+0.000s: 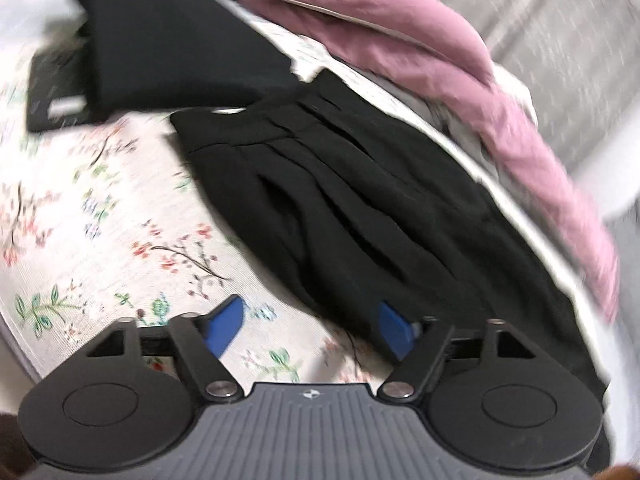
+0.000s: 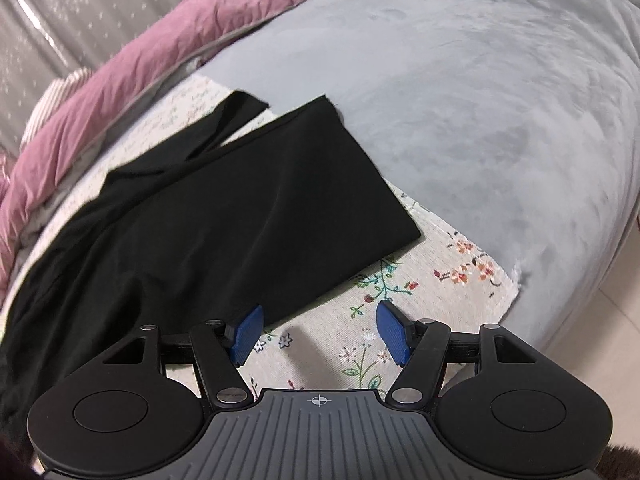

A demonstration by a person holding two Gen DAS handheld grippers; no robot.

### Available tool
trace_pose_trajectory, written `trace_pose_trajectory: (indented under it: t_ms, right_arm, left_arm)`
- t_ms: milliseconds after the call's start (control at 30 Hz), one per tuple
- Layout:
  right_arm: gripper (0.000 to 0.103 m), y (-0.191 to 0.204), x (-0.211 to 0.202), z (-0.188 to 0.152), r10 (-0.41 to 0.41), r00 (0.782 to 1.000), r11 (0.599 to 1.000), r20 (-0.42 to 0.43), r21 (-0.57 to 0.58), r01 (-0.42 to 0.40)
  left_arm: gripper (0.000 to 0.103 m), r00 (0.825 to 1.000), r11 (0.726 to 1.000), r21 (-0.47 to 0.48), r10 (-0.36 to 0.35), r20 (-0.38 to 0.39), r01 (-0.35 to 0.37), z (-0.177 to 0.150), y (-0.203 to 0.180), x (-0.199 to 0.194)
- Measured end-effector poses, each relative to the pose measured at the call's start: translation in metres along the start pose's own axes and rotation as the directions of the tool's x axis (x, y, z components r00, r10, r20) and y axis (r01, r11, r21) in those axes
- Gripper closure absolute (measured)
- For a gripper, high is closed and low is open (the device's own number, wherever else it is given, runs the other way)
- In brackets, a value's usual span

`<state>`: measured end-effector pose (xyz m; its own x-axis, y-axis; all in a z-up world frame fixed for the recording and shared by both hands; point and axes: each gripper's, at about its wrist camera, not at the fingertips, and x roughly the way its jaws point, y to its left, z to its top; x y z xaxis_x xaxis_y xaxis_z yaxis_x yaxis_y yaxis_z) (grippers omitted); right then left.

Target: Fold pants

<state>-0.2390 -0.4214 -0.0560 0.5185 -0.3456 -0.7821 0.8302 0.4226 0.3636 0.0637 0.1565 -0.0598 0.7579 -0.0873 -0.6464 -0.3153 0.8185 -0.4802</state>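
Two open grippers frame your pants (image 2: pixel 208 208), which lie on the floral bed cover (image 1: pixel 100 200), long axis from lower left to upper centre. Your right gripper (image 2: pixel 320 332) sits just beside the leg hems; your left gripper (image 1: pixel 312 324) by the waist end.

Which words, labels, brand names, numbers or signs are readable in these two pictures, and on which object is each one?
No readable text.
Small round crosshair mark, no letters, on the left gripper body and on the right gripper body.
White patch at the black pants waistband: too blurred to read.
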Motion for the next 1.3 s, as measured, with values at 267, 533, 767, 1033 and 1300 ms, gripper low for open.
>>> trace_pose_trajectory:
  t_ms: [267, 533, 767, 1033, 1300]
  right_arm:
    - [0.038, -0.007, 0.011, 0.002, 0.036, 0.998, 0.993, 0.046, 0.110, -0.041]
    - [0.102, -0.006, 0.031, 0.015, -0.028, 0.990, 0.990, 0.136, 0.144, 0.008]
    - [0.103, -0.004, -0.003, 0.040, -0.110, 0.967, 0.993, 0.230, 0.063, 0.098]
    - [0.103, -0.002, -0.012, 0.042, -0.217, 0.960, 0.968, 0.178, -0.088, 0.235]
    - [0.102, -0.014, 0.005, 0.036, -0.294, 0.952, 0.952, 0.081, -0.065, 0.299]
  left_arm:
    - [0.038, 0.990, 0.992, -0.089, -0.077, 0.120, 0.088, -0.008, 0.007, 0.014]
    - [0.081, 0.980, 0.989, -0.124, -0.056, 0.192, 0.081, -0.007, 0.020, -0.011]
    - [0.081, 0.977, 1.000, 0.020, -0.014, 0.213, 0.010, 0.004, 0.003, -0.054]
    - [0.081, 0.988, 0.990, 0.072, 0.117, 0.105, -0.125, -0.010, 0.009, -0.062]
    - [0.065, 0.981, 0.974, 0.119, 0.193, -0.002, -0.192, -0.014, 0.010, -0.038]
